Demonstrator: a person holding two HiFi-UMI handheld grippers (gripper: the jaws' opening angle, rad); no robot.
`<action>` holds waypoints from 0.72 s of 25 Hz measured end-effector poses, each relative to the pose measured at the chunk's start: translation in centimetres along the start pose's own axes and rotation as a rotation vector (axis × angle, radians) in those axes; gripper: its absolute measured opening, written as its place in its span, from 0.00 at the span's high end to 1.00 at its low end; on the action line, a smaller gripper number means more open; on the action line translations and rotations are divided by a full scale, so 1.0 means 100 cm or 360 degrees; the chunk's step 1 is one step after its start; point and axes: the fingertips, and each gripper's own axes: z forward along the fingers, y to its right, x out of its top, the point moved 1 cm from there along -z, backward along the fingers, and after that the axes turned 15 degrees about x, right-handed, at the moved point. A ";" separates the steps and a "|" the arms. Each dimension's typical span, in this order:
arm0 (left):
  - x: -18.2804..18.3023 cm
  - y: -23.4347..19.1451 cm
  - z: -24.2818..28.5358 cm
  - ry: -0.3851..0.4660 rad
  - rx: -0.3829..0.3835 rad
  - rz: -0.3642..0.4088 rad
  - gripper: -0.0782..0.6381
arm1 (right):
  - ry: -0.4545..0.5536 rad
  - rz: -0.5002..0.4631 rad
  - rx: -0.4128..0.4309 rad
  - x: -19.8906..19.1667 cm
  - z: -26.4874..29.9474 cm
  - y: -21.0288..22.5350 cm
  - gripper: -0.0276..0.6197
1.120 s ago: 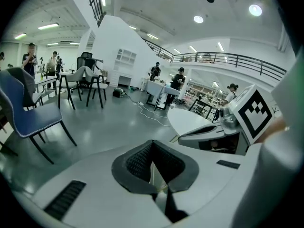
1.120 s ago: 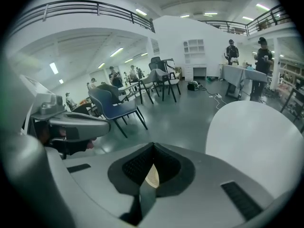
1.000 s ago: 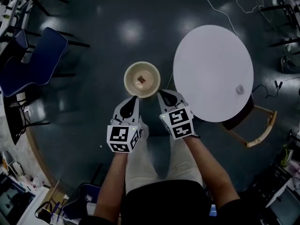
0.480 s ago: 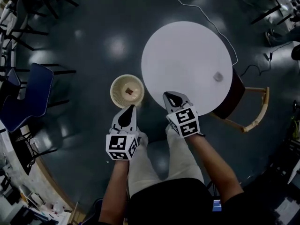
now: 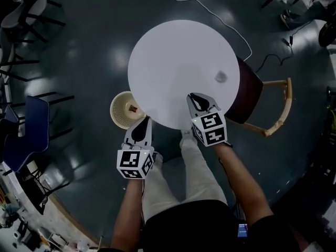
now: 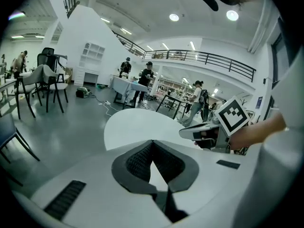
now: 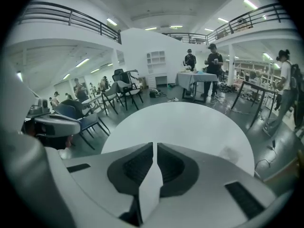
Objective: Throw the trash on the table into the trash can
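Note:
A round white table (image 5: 178, 62) fills the middle of the head view. One small grey crumpled piece of trash (image 5: 221, 77) lies on its right part, and shows faintly as trash (image 7: 231, 153) in the right gripper view. The cream trash can (image 5: 124, 111) stands on the floor at the table's near-left edge, with a reddish scrap inside. My right gripper (image 5: 196, 99) is shut and empty over the table's near edge, short of the trash. My left gripper (image 5: 145, 122) is shut and empty beside the can. Jaw tips touch in both gripper views (image 6: 152, 142) (image 7: 155, 144).
A wooden chair with a dark seat (image 5: 251, 96) is tucked under the table's right side. A blue chair (image 5: 23, 135) stands at the left. A white cable (image 5: 210, 9) runs across the dark floor beyond the table. People and desks stand far off in the hall.
The table has swung from the right to the middle of the head view. My right gripper has come over the table's near edge. The trash can now sits left of both grippers.

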 end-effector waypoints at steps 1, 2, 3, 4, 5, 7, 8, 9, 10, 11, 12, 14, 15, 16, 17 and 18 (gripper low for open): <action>-0.001 0.007 0.003 -0.0009 -0.0012 0.0003 0.88 | 0.0009 0.0017 -0.0021 -0.002 -0.006 0.010 0.93; -0.003 0.012 0.006 -0.0019 -0.0021 0.0007 0.88 | 0.0021 0.0037 -0.0045 -0.003 -0.012 0.021 0.93; -0.005 0.018 0.009 -0.0029 -0.0027 0.0011 0.88 | 0.0035 0.0056 -0.0069 -0.005 -0.018 0.031 0.93; -0.007 0.024 0.013 -0.0039 -0.0030 0.0013 0.88 | 0.0047 0.0074 -0.0093 -0.006 -0.023 0.042 0.92; -0.009 0.030 0.017 -0.0047 -0.0033 0.0013 0.88 | 0.0054 0.0087 -0.0116 -0.007 -0.028 0.052 0.92; -0.012 0.044 0.026 -0.0060 -0.0042 0.0008 0.88 | 0.0059 0.0104 -0.0152 -0.012 -0.037 0.072 0.92; -0.013 0.051 0.030 -0.0065 -0.0051 0.0008 0.88 | 0.0059 0.0111 -0.0164 -0.013 -0.041 0.081 0.91; -0.013 0.059 0.035 -0.0068 -0.0062 0.0012 0.88 | 0.0059 0.0119 -0.0173 -0.015 -0.044 0.089 0.88; -0.013 0.066 0.040 -0.0071 -0.0075 0.0019 0.88 | 0.0059 0.0127 -0.0181 -0.016 -0.047 0.096 0.85; -0.013 0.073 0.045 -0.0074 -0.0087 0.0026 0.88 | 0.0057 0.0131 -0.0190 -0.018 -0.050 0.104 0.83; -0.012 0.080 0.049 -0.0076 -0.0098 0.0032 0.88 | 0.0053 0.0131 -0.0201 -0.020 -0.053 0.111 0.82; -0.011 0.092 0.058 -0.0079 -0.0117 0.0041 0.88 | 0.0038 0.0121 -0.0230 -0.022 -0.056 0.126 0.79; -0.011 0.096 0.062 -0.0081 -0.0125 0.0045 0.88 | 0.0029 0.0112 -0.0248 -0.023 -0.057 0.134 0.76; -0.011 0.100 0.066 -0.0085 -0.0131 0.0048 0.88 | 0.0020 0.0102 -0.0267 -0.023 -0.058 0.142 0.74; -0.011 0.104 0.069 -0.0089 -0.0135 0.0050 0.88 | 0.0011 0.0092 -0.0285 -0.024 -0.058 0.150 0.72; -0.012 0.107 0.073 -0.0095 -0.0137 0.0050 0.88 | 0.0001 0.0083 -0.0302 -0.025 -0.057 0.158 0.69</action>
